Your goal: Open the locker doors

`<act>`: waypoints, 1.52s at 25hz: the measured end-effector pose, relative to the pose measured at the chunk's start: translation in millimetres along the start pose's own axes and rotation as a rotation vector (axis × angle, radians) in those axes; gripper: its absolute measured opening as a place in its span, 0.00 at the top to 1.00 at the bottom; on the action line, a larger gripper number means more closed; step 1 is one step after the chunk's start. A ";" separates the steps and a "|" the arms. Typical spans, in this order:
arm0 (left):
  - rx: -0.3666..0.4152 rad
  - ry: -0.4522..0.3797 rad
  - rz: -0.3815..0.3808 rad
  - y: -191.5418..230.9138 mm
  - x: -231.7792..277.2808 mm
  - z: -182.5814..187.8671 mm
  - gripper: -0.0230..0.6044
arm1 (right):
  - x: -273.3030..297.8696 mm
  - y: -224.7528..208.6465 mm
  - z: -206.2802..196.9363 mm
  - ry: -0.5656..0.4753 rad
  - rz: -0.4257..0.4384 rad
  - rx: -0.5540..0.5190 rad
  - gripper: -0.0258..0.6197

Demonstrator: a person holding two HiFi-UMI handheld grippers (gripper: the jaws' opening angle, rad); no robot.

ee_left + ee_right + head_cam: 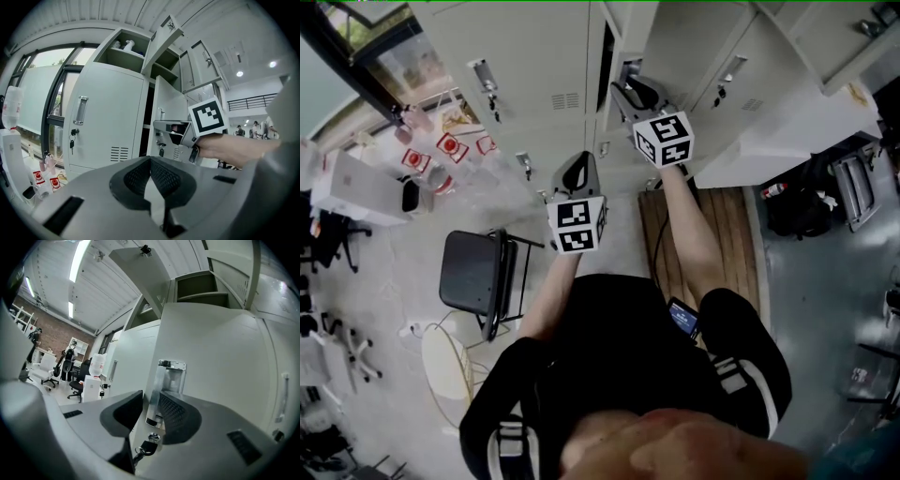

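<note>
A row of pale grey lockers (534, 56) fills the top of the head view. My right gripper (630, 89) reaches level to a lower door (211, 357) that stands ajar. Its jaws are shut on that door's metal handle (169, 380) at the door's edge. A key bunch (147, 444) hangs just below the handle. My left gripper (578, 161) is held lower and to the left, apart from the lockers. It is shut (150, 161) with nothing in it. The left gripper view shows a closed lower door (108, 117) with its handle (82, 110), and the right gripper (159, 126) at the ajar door.
An upper door (166, 33) hangs open over a shelf with bottles (123, 45). A dark folding chair (478, 272) and a white stool (450, 370) stand at my left. A wooden board (722, 234) lies by my right leg, with a black bag (802, 202) beyond.
</note>
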State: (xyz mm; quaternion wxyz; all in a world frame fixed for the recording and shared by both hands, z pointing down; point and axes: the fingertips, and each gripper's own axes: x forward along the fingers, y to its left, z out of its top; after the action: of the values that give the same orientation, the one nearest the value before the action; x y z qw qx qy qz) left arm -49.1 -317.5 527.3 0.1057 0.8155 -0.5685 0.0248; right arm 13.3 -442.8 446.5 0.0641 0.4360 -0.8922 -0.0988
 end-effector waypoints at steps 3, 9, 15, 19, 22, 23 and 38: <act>0.026 -0.008 -0.005 -11.9 -1.9 2.8 0.95 | -15.6 3.4 -0.6 -0.009 0.013 0.018 0.77; 0.039 -0.030 -0.038 -39.1 -10.1 11.4 0.95 | -48.5 8.2 0.7 -0.043 0.037 0.071 0.77; 0.026 -0.015 -0.047 -56.6 -15.3 2.3 0.95 | -77.6 7.3 1.5 -0.086 0.058 0.123 0.76; 0.025 -0.013 -0.069 -74.3 -18.4 -2.8 0.95 | -98.4 6.4 1.0 -0.093 0.073 0.118 0.76; 0.020 -0.010 -0.081 -85.2 -19.5 -7.7 0.95 | -110.1 5.3 0.8 -0.087 0.049 0.070 0.75; 0.020 -0.007 -0.085 -88.5 -19.7 -9.0 0.95 | -113.6 5.1 0.5 -0.087 0.038 0.058 0.74; 0.026 0.032 -0.145 -122.1 -15.9 -23.5 0.95 | -191.2 -21.7 -6.8 -0.089 -0.117 0.101 0.74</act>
State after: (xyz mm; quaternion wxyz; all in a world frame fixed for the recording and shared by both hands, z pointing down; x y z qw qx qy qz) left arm 61.1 -257.6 530.1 0.1058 0.8554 -0.5057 0.0376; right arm 148.2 -305.4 442.7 -0.0036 0.4852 -0.8710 -0.0766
